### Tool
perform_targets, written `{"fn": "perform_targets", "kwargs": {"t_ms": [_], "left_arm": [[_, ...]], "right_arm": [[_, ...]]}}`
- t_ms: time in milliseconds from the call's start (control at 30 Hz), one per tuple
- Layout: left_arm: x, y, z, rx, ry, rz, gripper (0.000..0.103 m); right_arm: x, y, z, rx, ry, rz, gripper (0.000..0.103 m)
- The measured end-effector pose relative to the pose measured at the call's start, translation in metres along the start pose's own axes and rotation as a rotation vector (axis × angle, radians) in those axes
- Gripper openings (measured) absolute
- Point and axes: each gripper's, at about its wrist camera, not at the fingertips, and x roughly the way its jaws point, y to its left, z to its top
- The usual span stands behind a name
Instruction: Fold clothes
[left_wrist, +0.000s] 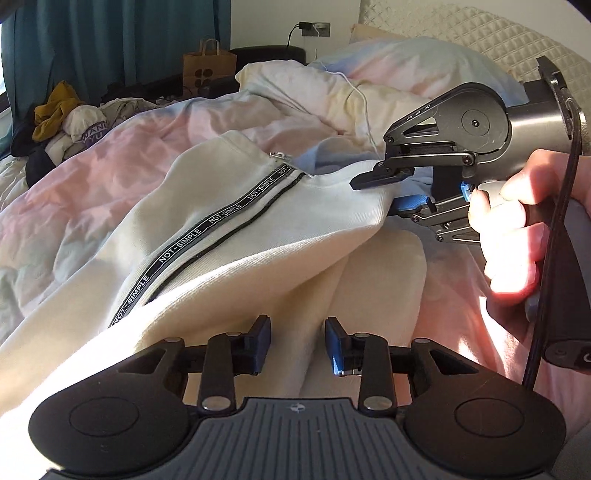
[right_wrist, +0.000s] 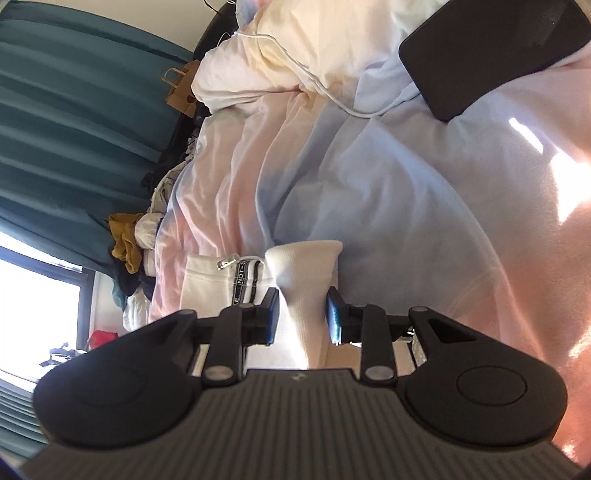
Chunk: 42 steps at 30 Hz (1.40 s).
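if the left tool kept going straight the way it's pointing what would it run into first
Most likely the cream zip-up garment: a fold of its fabric lies directly ahead of the left tool, between its blue pads. The right tool is further off and to the side. Depth is uncertain.

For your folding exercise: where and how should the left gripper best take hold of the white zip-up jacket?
Probably grip the raised fold of the white zip-up jacket lying just ahead of the left gripper, coming down from above. That ridge stands proud between open fingers, while the right gripper has the collar corner between its pads.
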Motion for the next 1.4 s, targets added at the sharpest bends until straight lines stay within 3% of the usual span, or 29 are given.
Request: {"fn": "perform_targets", "kwargs": {"t_ms": [67, 167, 300, 433, 633, 733, 800, 967, 1200, 1400], "left_arm": [[0.002, 0.001, 0.001, 0.004, 0.003, -0.008, 0.008], [-0.004, 0.003, 0.001, 0.006, -0.011, -0.025, 0.003], [-0.026, -0.002, 0.005, 0.017, -0.047, -0.068, 0.003], [-0.046, -0.011, 0.003, 0.027, -0.058, -0.131, 0.003], [-0.043, -0.008, -0.019, -0.029, -0.029, -0.154, 0.008], [-0.061, 0.001, -0.029, -0.102, -0.044, -0.145, 0.014], [-0.083, 0.006, -0.037, -0.142, -0.079, -0.133, 0.025], [-0.143, 0.027, -0.068, -0.234, -0.122, -0.053, 0.027], [-0.224, 0.072, -0.123, -0.405, -0.152, 0.139, 0.045], [-0.263, 0.106, -0.166, -0.548, -0.218, 0.235, 0.048]], "right_arm": [[0.001, 0.003, -0.001, -0.017, -0.012, 0.017, 0.016], [-0.004, 0.008, -0.001, -0.041, -0.038, 0.054, 0.009], [-0.014, 0.01, 0.001, -0.044, -0.08, 0.085, 0.008], [-0.028, 0.002, 0.003, -0.008, -0.11, 0.047, 0.008], [-0.02, -0.017, 0.003, 0.043, -0.043, -0.057, 0.008], [-0.021, -0.018, 0.004, 0.008, -0.014, -0.052, 0.01], [-0.022, -0.017, 0.004, -0.024, 0.005, -0.04, 0.01], [-0.03, -0.021, 0.006, -0.05, 0.046, -0.021, 0.014], [-0.045, -0.016, 0.0, -0.054, 0.091, -0.039, 0.022], [-0.054, -0.009, -0.012, -0.034, 0.15, -0.073, 0.044]]}}
